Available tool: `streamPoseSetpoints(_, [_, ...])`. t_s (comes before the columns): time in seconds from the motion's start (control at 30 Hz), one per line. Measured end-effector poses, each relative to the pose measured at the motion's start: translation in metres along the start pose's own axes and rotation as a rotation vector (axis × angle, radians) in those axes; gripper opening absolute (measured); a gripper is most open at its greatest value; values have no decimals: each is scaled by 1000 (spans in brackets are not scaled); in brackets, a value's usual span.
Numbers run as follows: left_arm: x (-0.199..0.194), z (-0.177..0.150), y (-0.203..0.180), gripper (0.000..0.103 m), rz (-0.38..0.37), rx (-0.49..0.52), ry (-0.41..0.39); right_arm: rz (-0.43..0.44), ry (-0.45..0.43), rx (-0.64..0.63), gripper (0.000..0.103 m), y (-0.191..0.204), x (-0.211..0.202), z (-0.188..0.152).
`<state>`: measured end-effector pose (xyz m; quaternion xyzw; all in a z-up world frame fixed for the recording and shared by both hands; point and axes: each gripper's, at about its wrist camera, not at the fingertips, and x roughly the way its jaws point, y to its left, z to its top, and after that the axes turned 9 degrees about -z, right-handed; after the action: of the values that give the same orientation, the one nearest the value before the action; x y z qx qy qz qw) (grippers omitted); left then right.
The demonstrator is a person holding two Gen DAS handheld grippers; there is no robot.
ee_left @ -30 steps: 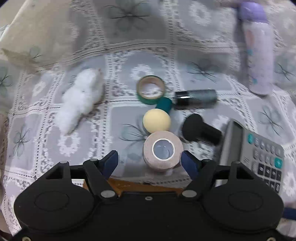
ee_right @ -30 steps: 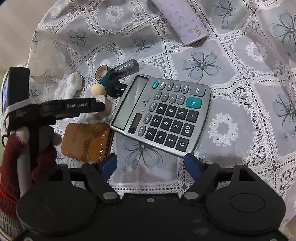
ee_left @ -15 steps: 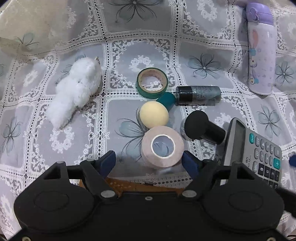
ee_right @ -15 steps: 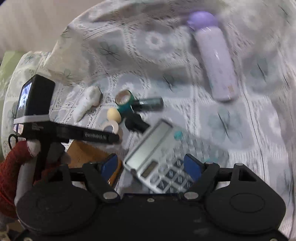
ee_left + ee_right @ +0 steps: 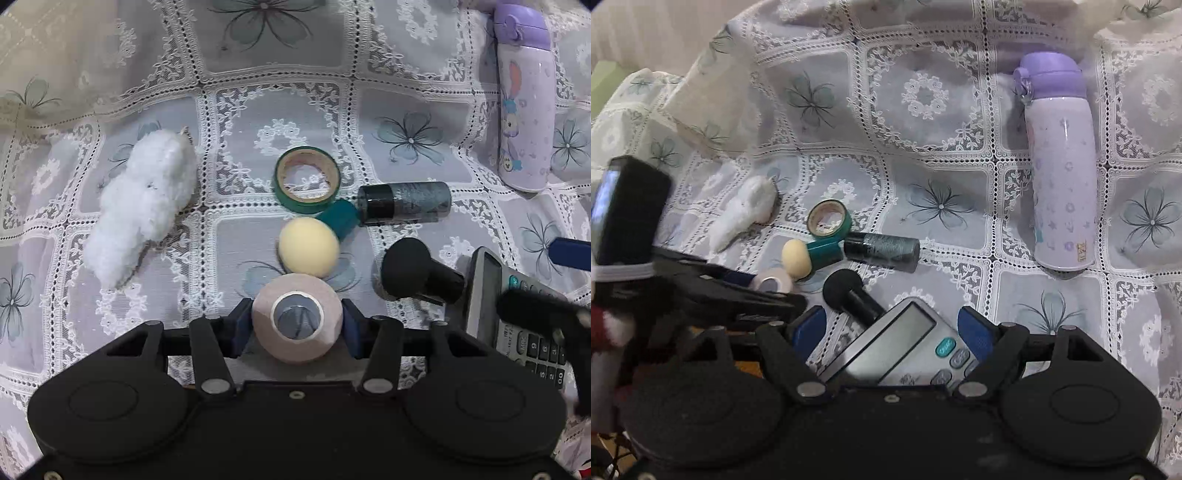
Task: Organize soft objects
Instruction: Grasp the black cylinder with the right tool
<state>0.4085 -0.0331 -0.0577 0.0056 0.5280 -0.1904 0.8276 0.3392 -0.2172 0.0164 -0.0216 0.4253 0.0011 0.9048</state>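
My left gripper [image 5: 296,326] is shut on a pink bandage roll [image 5: 297,322], which also shows in the right wrist view [image 5: 772,283]. Just beyond lie a cream sponge ball with a teal handle [image 5: 308,246], a green tape ring [image 5: 307,178] and a black foam-headed tool [image 5: 417,271]. A white fluffy plush [image 5: 142,205] lies at the left. My right gripper [image 5: 892,330] is open above the calculator [image 5: 899,350], holding nothing.
A dark glitter bottle [image 5: 404,202] lies right of the tape. A purple flask [image 5: 1060,166] lies at the far right. The lace tablecloth [image 5: 923,99] covers the table. The cloth folds up at the back left.
My left gripper moved forward and closed on the pink roll. My right gripper swung up and back, and now looks over the calculator's top end.
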Motion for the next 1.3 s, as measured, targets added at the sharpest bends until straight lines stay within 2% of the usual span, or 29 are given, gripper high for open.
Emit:
streamPoseSetpoints(0.2, [2,0,6,50,-30,-2,-11,-1,5,89,78,8,20,17])
streamPoseSetpoints(0.3, [3,-1,4,50,-26,6,-18,-33,-15,94,78,18,32,28])
streamPoseSetpoints(0.53, [-1,-4,7,50,-41,-7,-34,-52,15,117,78,31,64,47])
streamPoseSetpoints(0.87, [0,-6,4,54,-52,1,-45,-90,67,103,79,47,97,52])
streamPoseSetpoints(1.03, [0,-7,8,55,-76,-13,-55,-84,81,125,71,39,99,52])
streamPoseSetpoints(1.3, [-2,-10,14,52,-106,-39,-80,-75,65,118,69,35,87,46])
